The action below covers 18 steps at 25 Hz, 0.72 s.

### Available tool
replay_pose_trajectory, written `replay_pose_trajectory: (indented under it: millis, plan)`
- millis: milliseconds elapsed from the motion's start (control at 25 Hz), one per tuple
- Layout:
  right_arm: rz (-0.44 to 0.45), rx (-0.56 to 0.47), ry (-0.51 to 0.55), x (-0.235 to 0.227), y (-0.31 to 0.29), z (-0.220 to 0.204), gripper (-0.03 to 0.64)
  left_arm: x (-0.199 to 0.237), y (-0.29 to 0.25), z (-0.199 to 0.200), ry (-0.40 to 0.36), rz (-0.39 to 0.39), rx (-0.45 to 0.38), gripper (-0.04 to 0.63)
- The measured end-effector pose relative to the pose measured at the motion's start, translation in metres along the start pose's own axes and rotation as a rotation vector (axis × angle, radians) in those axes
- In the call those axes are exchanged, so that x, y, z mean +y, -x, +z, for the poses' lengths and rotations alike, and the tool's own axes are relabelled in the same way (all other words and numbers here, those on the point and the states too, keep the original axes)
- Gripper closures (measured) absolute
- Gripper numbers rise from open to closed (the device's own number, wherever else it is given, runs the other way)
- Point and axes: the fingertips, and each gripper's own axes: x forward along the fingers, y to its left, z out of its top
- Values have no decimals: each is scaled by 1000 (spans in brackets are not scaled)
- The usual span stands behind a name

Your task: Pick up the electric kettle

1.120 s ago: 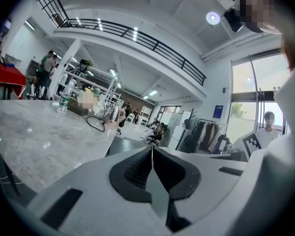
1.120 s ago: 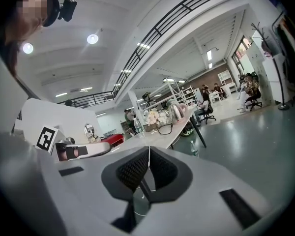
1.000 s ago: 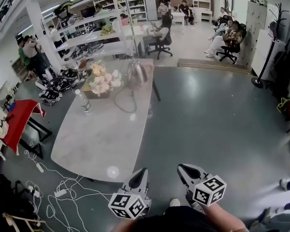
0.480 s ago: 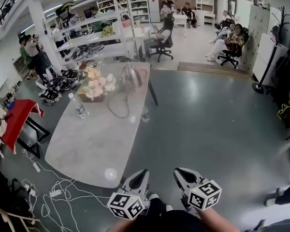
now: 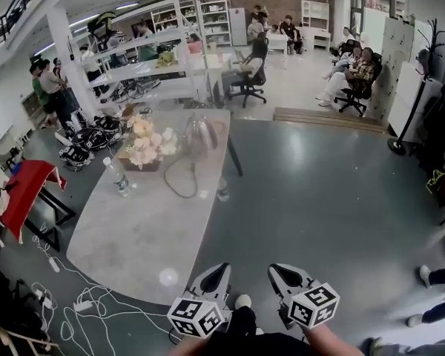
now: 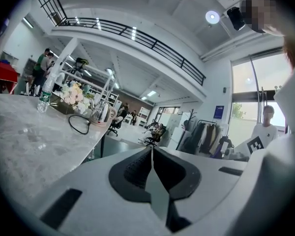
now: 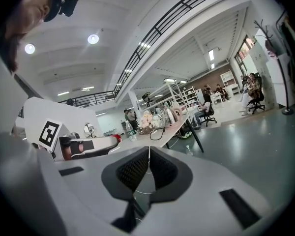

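Grippers, pair: left gripper [image 5: 216, 274] and right gripper [image 5: 280, 274], both clenched tight on nothing, held low off the near end of the table [image 5: 144, 228]. Electric kettle [image 5: 201, 133]: upright at the far end of that table, well apart from both, beside flowers [image 5: 150, 142], cord [image 5: 179, 182] looped on the nearer side. Likely rigid and smooth-bodied, slippery, heavier if filled; best taken by the handle, jaws opened first.
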Motion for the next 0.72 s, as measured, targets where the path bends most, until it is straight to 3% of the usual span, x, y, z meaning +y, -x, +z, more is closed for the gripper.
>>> replay_pose_trajectory:
  millis: [720]
  plan:
    - [4, 49, 20, -40, -118, 40, 609, 89, -83, 44, 41, 11, 4, 586]
